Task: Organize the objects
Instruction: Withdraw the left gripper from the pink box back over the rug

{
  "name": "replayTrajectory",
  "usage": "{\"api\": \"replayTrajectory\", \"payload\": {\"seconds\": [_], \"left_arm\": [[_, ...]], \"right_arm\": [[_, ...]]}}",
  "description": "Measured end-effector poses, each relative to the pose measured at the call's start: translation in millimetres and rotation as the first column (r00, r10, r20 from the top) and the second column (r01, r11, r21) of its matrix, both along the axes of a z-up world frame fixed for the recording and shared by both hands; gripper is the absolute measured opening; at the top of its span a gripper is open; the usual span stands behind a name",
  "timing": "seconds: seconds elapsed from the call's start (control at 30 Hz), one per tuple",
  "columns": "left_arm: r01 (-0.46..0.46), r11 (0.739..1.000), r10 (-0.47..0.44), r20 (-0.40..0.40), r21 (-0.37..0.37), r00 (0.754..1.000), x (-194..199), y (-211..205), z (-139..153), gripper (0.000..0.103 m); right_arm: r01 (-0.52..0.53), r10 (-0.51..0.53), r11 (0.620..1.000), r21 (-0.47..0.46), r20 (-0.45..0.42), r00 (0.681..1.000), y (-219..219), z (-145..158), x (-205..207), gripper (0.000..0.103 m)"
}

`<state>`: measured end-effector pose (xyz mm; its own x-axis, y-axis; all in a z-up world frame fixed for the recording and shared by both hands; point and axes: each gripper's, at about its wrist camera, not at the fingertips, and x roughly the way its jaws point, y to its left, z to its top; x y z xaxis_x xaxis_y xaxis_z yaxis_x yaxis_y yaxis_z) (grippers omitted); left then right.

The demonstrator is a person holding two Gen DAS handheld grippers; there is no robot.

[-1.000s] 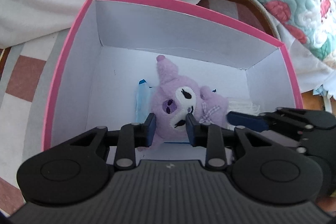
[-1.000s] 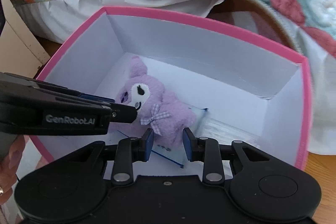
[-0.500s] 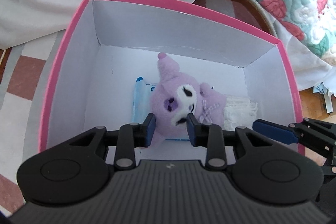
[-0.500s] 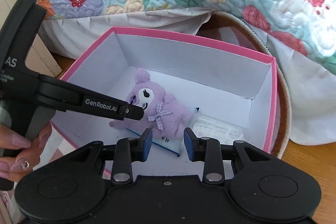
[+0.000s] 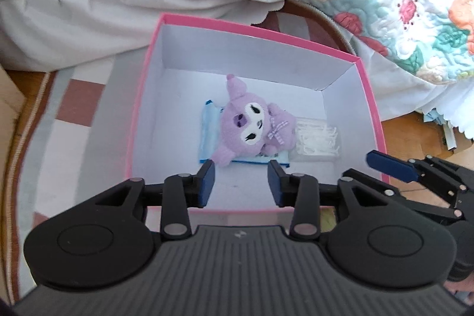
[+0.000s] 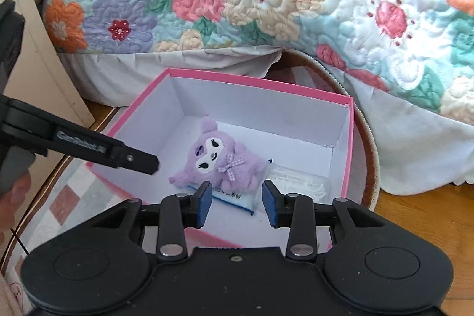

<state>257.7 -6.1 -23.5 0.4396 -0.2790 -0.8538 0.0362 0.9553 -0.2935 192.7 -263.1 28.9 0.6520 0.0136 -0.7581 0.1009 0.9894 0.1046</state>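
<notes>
purple plush toy (image 5: pixel 254 127) lies in the pink box (image 5: pixel 371 108), beyond both pairs of fingers; left gripper (image 5: pixel 240 182) and right gripper (image 6: pixel 237 203) have pulled back, part-open, empty; placing looks finished.

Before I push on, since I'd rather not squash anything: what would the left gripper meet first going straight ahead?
Probably the plush lying in the box; the left gripper points at it with jaws open, though depth is unclear.
</notes>
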Motion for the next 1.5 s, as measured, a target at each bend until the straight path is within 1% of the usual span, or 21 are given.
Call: {"api": "replayTrajectory", "payload": {"seconds": [0.1,0.13,0.17,0.27,0.3,0.37,0.5,0.53,0.57,0.63,0.73,0.8,0.9,0.93,1.0,1.07,1.17,1.3,1.33,1.43,1.5], "left_arm": [[0.006,1.000,-0.006,0.001,-0.001,1.000,-11.1,5.2,11.5,0.052],[0.012,1.000,-0.012,0.003,-0.002,1.000,-15.9,7.1,16.1,0.057],[0.023,1.000,-0.023,0.009,0.009,1.000,-20.7,7.4,21.0,0.059],[0.050,0.997,-0.052,0.035,0.056,0.998,-33.4,7.1,35.2,0.063],[0.054,0.997,-0.056,0.040,0.059,0.998,-37.3,8.2,39.3,0.064],[0.062,0.996,-0.065,0.055,0.065,0.996,-45.4,11.1,48.2,0.068],[0.092,0.989,-0.101,0.082,0.113,0.991,-64.0,10.5,65.9,0.074],[0.104,0.988,-0.114,0.082,0.115,0.990,-69.1,10.5,70.0,0.076],[0.115,0.987,-0.124,0.078,0.114,0.989,-73.5,10.4,73.5,0.078],[0.135,0.984,-0.144,0.074,0.114,0.987,-82.4,10.1,79.4,0.079],[0.153,0.981,-0.164,0.086,0.120,0.983,-96.9,11.2,87.6,0.081],[0.157,0.981,-0.167,0.087,0.112,0.982,-103.7,13.4,91.2,0.082],[0.162,0.981,-0.172,0.093,0.109,0.981,-114.2,16.6,95.8,0.082],[0.164,0.980,-0.175,0.095,0.112,0.980,-117.2,17.4,97.1,0.083],[0.162,0.980,-0.173,0.098,0.119,0.980,-122.1,19.1,98.9,0.083],[0.160,0.980,-0.172,0.100,0.122,0.980,-127.4,20.7,100.2,0.085],[0.171,0.979,-0.183,0.098,0.113,0.978,-134.0,22.4,100.5,0.091],[0.187,0.977,-0.197,0.094,0.105,0.976,-142.5,22.5,100.1,0.093],[0.192,0.976,-0.202,0.095,0.106,0.975,-145.1,22.0,100.4,0.095],[0.227,0.967,-0.239,0.113,0.112,0.964,-152.7,18.6,98.9,0.099],[0.228,0.965,-0.241,0.102,0.127,0.965,-154.9,17.1,93.0,0.099]], "right_arm": [[-0.006,0.006,1.000,-0.017,0.010,1.000,7.2,11.2,-10.7,0.046],[0.004,-0.004,1.000,-0.027,0.017,1.000,9.1,14.5,-14.2,0.047],[0.015,-0.015,0.999,-0.039,0.017,1.000,10.7,16.9,-17.3,0.048],[0.033,-0.035,0.998,-0.059,-0.020,0.999,15.4,21.7,-21.4,0.049],[0.035,-0.037,0.998,-0.059,-0.025,0.999,17.1,23.4,-23.2,0.049],[0.034,-0.035,0.998,-0.052,-0.024,0.999,20.8,28.2,-28.3,0.051],[0.033,-0.033,0.998,-0.050,-0.007,0.999,29.8,41.9,-39.5,0.054],[0.031,-0.031,0.998,-0.050,-0.001,1.000,32.6,46.5,-42.7,0.056],[0.028,-0.028,0.998,-0.051,0.003,1.000,34.6,50.5,-45.8,0.061],[0.011,-0.011,0.998,-0.063,0.001,1.000,39.7,58.5,-52.7,0.068],[-0.013,0.013,0.996,-0.085,-0.001,1.000,47.6,68.3,-63.1,0.068],[-0.015,0.014,0.996,-0.090,-0.008,1.000,50.9,72.2,-68.9,0.068],[-0.007,0.008,0.996,-0.088,0.005,1.000,53.2,77.3,-78.3,0.068],[-0.005,0.006,0.996,-0.085,0.010,1.000,54.1,79.0,-82.4,0.069],[0.001,0.001,0.997,-0.078,0.020,1.000,54.9,82.4,-88.6,0.074],[-0.005,0.006,0.997,-0.074,0.020,1.000,55.7,85.2,-94.1,0.082],[-0.036,0.036,0.996,-0.076,0.004,0.999,61.2,87.0,-102.2,0.086],[-0.059,0.058,0.996,-0.070,-0.015,0.998,67.8,87.5,-110.0,0.088],[-0.067,0.066,0.996,-0.065,-0.019,0.998,69.1,87.4,-111.8,0.091],[-0.079,0.079,0.996,-0.049,-0.007,0.997,71.6,88.5,-119.0,0.093],[-0.070,0.070,0.997,-0.044,0.001,0.998,73.4,89.4,-122.4,0.094]]}}
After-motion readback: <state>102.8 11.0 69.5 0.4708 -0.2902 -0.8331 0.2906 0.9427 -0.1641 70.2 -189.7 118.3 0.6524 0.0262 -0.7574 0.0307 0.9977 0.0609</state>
